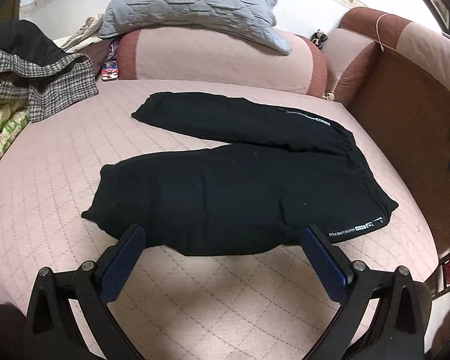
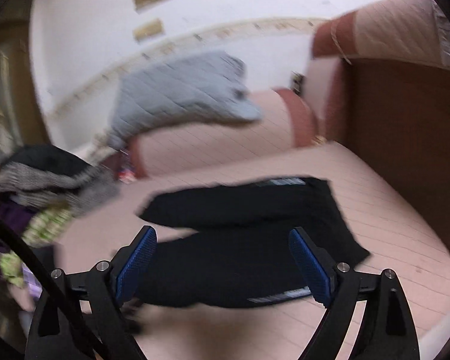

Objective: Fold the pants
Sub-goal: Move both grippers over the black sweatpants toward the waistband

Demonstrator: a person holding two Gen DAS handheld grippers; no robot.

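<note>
While both grippers hang spread over the near leg, nothing is gripped yet.
Left gripper [image 1: 223, 241]: jaws wide, empty, tips just at the near hem edge of the black pants [image 1: 234, 186].
Right gripper [image 2: 223, 244]: jaws wide, empty, above the same near leg; contact cannot be told through the blur.
Pants: flat on the pink quilted mattress [image 1: 60, 162], legs splayed in a V, waistband on the right, white-lettered pocket tape [image 1: 357, 228] on the near leg close to the left gripper's right finger.
Beyond pants: pink-and-brown bolster [image 1: 213, 60] with a grey quilted cushion [image 1: 192, 3] on top; houndstooth garment pile [image 1: 39, 81] left of the pants.
Risk 1: pinch takes only the top layer, so the leg opens up as it lifts.
Risk 2: pads snag the mattress cover along with the cloth.
Risk 3: uneven lift between the two grippers, so the near leg lands skewed on the far one.
Hidden: right wrist view is motion-smeared; black-on-black hides seams and layer edges; dark shapes at the left view's right rim are unreadable.
</note>
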